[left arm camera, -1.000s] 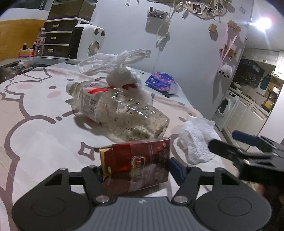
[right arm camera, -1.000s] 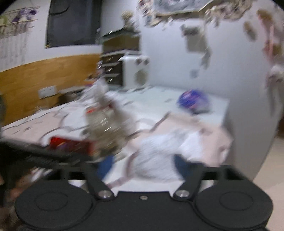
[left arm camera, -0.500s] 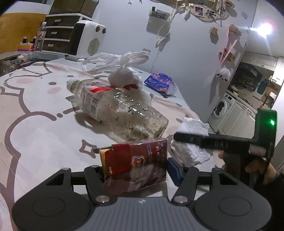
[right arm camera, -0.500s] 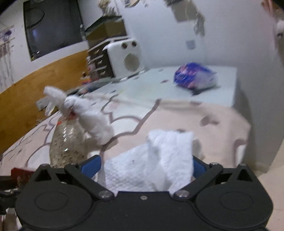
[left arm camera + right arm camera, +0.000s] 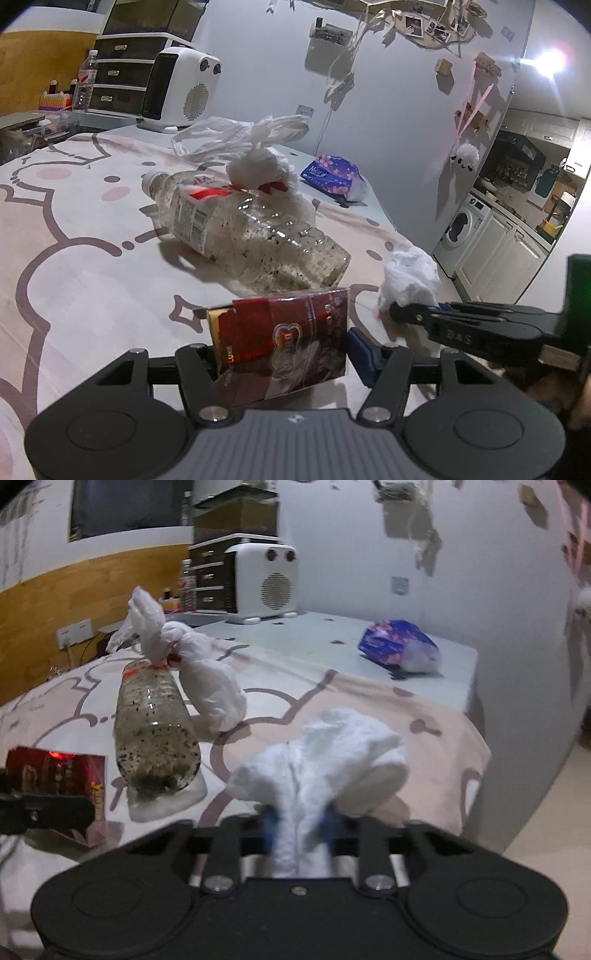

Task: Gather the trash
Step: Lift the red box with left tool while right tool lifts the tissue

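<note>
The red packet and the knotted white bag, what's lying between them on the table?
The plastic bottle lies on its side between the red packet and the knotted white bag. The left wrist view shows it best.

Here's the surface, draped in a pale pink cloth with brown cartoon outlines; its far end is bare and light grey. Lying on its side mid-cloth is a clear bottle, speckled inside, cap to the far left. A knotted white bag sits right against it on the far side. Far right, on the bare part, a blue floral tissue pack. Far left, a white heater stands before dark drawers, an upright bottle beside them.
</note>
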